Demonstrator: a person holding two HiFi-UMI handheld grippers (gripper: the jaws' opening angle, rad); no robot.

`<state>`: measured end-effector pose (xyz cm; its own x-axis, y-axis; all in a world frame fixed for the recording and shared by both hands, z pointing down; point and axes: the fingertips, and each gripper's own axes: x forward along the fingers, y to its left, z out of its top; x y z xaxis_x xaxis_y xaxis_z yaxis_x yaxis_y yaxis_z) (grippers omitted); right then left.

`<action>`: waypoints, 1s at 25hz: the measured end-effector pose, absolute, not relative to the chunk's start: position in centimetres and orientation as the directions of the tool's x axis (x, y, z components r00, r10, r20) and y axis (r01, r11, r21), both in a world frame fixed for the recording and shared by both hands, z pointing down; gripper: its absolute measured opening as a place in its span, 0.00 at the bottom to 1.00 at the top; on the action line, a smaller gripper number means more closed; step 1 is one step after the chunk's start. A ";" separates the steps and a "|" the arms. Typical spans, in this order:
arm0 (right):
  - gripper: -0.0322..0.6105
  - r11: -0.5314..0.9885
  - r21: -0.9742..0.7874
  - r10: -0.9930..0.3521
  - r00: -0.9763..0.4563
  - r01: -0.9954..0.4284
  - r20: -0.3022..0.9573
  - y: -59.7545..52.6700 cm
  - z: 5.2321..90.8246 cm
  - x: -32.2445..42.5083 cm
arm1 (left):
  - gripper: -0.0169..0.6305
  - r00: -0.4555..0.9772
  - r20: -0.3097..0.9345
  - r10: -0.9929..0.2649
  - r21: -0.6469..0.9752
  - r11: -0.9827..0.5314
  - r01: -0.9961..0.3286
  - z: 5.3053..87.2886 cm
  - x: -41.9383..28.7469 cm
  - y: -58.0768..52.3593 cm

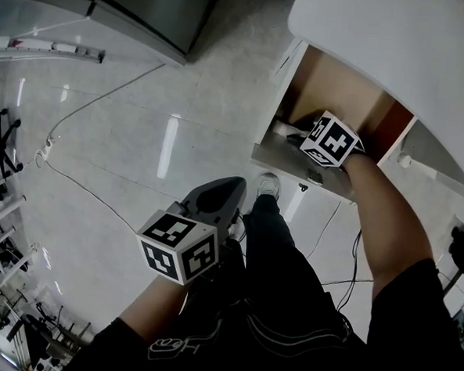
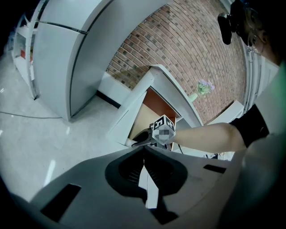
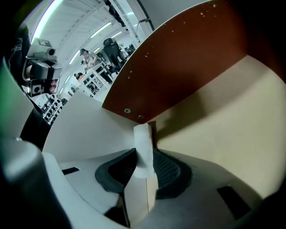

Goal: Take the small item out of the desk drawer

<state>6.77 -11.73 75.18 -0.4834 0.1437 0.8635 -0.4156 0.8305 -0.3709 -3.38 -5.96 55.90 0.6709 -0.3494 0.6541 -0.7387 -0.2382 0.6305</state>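
The desk drawer [image 1: 285,156] stands pulled open under the white desk top [image 1: 397,50]. My right gripper [image 1: 302,136] reaches down into it, its marker cube above the drawer's edge. In the right gripper view a small white block [image 3: 143,138] stands upright between the ribbed pads [image 3: 167,172] of the right gripper [image 3: 144,156], which press on both its sides, above the drawer's pale bottom [image 3: 232,129] and brown wall [image 3: 187,67]. My left gripper [image 1: 223,194] hangs over the floor away from the desk. The left gripper [image 2: 144,151] has its tips together and holds nothing.
A grey cabinet [image 1: 133,10] stands at the upper left and thin cables [image 1: 88,105] run across the glossy floor. The person's leg and shoe [image 1: 268,184] are just in front of the drawer. A brick wall [image 2: 187,49] rises behind the desk.
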 end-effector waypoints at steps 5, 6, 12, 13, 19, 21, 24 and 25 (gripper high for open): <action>0.26 0.853 -0.338 0.132 -0.463 -0.397 0.877 -11.7 74.7 6.7 | 0.06 0.669 0.662 -0.338 0.633 -0.227 -0.740 55.4 -3.4 -6.1; 0.26 0.860 -0.330 0.131 -0.458 -0.390 0.880 -11.6 74.5 6.7 | 0.06 0.671 0.661 -0.337 0.635 -0.226 -0.739 55.3 -3.4 -6.1; 0.26 0.873 -0.279 0.087 -0.436 -0.400 0.896 -10.5 72.4 7.3 | 0.06 0.682 0.654 -0.328 0.642 -0.236 -0.730 53.8 -3.2 -5.5; 0.26 0.874 -0.268 0.073 -0.435 -0.406 0.898 -10.4 71.7 7.4 | 0.06 0.685 0.651 -0.326 0.646 -0.236 -0.726 53.4 -3.2 -5.4; 0.26 0.874 -0.190 -0.031 -0.442 -0.447 0.897 -10.3 66.0 8.1 | 0.06 0.715 0.624 -0.315 0.665 -0.267 -0.698 50.1 -2.9 -4.5; 0.26 0.873 -0.160 -0.067 -0.439 -0.461 0.896 -10.0 63.5 8.2 | 0.06 0.724 0.615 -0.312 0.663 -0.292 -0.689 48.4 -2.9 -4.0; 0.26 0.864 -0.124 -0.125 -0.447 -0.487 0.886 -9.5 59.3 8.0 | 0.06 0.738 0.599 -0.310 0.655 -0.341 -0.674 45.7 -3.0 -3.2; 0.26 0.859 -0.116 -0.144 -0.453 -0.498 0.880 -9.3 57.9 7.9 | 0.06 0.744 0.591 -0.311 0.657 -0.349 -0.668 44.8 -3.1 -2.9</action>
